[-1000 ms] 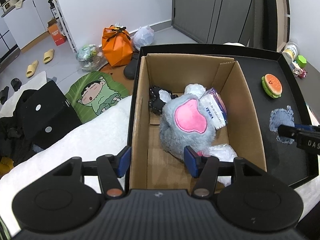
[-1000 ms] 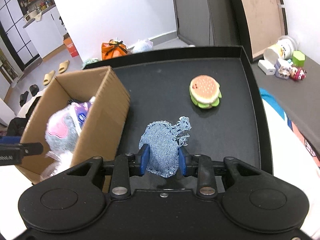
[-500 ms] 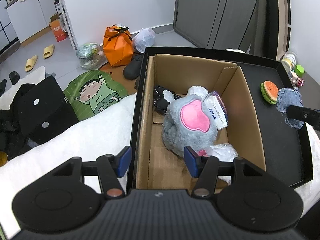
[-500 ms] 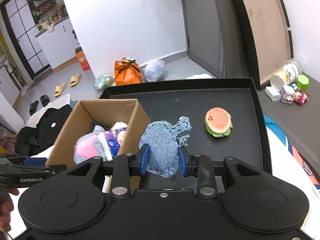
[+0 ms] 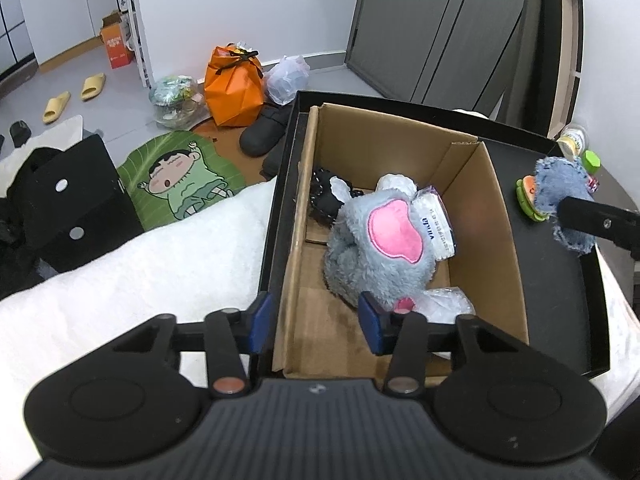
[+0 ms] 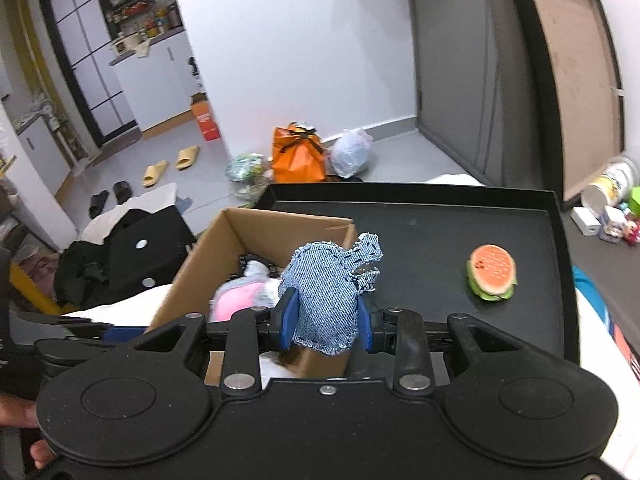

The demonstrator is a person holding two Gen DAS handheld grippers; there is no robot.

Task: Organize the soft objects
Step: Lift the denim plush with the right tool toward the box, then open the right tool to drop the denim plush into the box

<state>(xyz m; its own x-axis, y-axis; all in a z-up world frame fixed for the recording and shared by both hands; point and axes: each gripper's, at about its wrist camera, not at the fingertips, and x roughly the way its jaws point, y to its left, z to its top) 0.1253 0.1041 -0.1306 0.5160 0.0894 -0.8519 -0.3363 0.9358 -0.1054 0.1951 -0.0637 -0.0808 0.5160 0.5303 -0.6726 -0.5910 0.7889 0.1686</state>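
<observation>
1. The denim piece [image 6: 326, 300], a frayed blue scrap of cloth, is clamped between the blue pads of the right gripper [image 6: 326, 318] and is held in the air above the right wall of the cardboard box [image 6: 236, 240]; in the left wrist view the same cloth [image 5: 562, 192] hangs from the dark gripper finger over the right side of the tray
2. The box stands in the left part of the black tray [image 6: 440, 240], its left wall against the tray's left rim, its top open
3. Inside the box lies a grey plush toy [image 5: 380, 252] with a pink patch, near the middle of the box floor; a white tissue pack [image 5: 434, 224] leans against its right side, a black item [image 5: 326, 196] sits at the far left corner, and a clear plastic bag [image 5: 444, 300] lies at the near right
4. A burger toy [image 6: 492, 272] rests on the bare tray floor towards the tray's right edge, well apart from the box
5. The left gripper [image 5: 316, 322] sits over the box's near left corner with the box's left wall between its fingers; its jaws have just been closing, yet they stand apart and the pads press on nothing
6. Left of the tray lies a white blanket [image 5: 160, 264]; beyond it on the floor are a green cartoon mat [image 5: 180, 176] and an orange bag [image 5: 234, 88]
</observation>
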